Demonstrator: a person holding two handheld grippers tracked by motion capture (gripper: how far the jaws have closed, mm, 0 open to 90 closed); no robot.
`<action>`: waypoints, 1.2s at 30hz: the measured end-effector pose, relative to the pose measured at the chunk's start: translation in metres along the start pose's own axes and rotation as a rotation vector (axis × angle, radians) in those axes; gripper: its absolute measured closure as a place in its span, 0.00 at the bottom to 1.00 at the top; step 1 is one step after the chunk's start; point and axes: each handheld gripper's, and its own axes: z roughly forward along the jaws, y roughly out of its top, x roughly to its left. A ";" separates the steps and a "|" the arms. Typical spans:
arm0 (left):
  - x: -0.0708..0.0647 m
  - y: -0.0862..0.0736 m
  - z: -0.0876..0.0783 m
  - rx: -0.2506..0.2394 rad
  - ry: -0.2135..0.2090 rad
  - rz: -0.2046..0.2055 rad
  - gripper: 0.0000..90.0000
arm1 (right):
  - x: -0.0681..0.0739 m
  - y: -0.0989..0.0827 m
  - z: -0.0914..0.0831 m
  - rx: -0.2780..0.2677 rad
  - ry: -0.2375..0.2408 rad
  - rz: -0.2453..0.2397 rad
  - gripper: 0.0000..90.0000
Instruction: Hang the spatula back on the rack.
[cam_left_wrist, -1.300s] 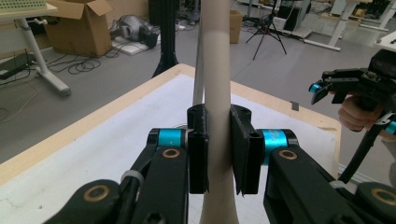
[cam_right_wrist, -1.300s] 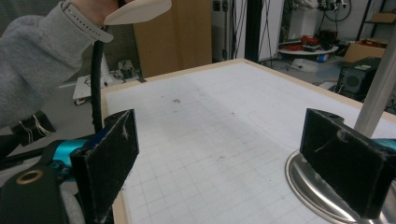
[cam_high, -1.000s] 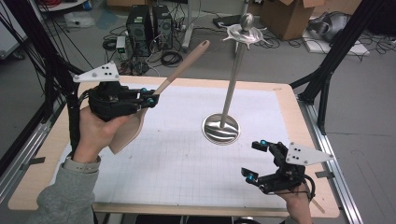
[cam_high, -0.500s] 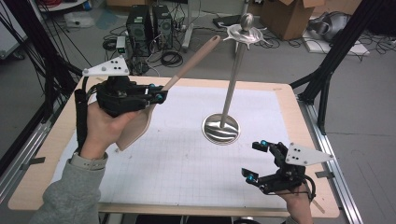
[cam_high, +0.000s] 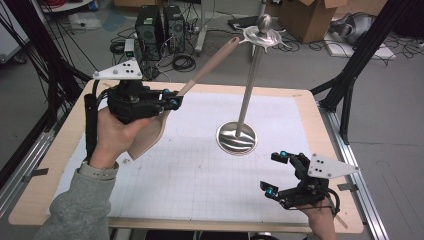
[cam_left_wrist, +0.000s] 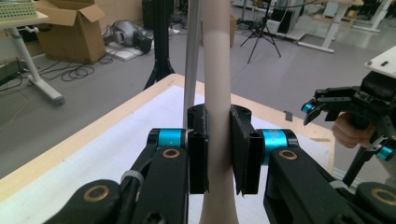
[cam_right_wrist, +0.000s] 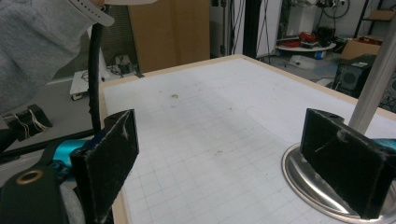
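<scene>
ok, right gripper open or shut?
Open. The right gripper rests near the table's front edge, jaws wide apart with nothing between them.

The stand (cam_high: 238, 137) stood on the table (cam_high: 60, 150), right of centre. The left tongs (cam_high: 172, 100) hung above the table's left side, gripping a spatula (cam_high: 210, 62) whose handle slanted toward the stand's top. The right tongs (cam_high: 277, 172) sat near the front right corner.
</scene>
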 end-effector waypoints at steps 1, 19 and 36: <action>0.001 0.000 0.001 0.001 -0.002 -0.003 0.87 | 0.001 0.000 0.000 0.003 0.002 -0.001 0.12; 0.001 0.001 0.007 -0.003 -0.008 -0.009 0.87 | 0.001 0.000 -0.004 -0.003 -0.001 -0.004 0.12; 0.003 -0.001 0.014 0.009 -0.012 -0.017 0.87 | 0.002 -0.001 -0.006 0.001 -0.005 -0.003 0.12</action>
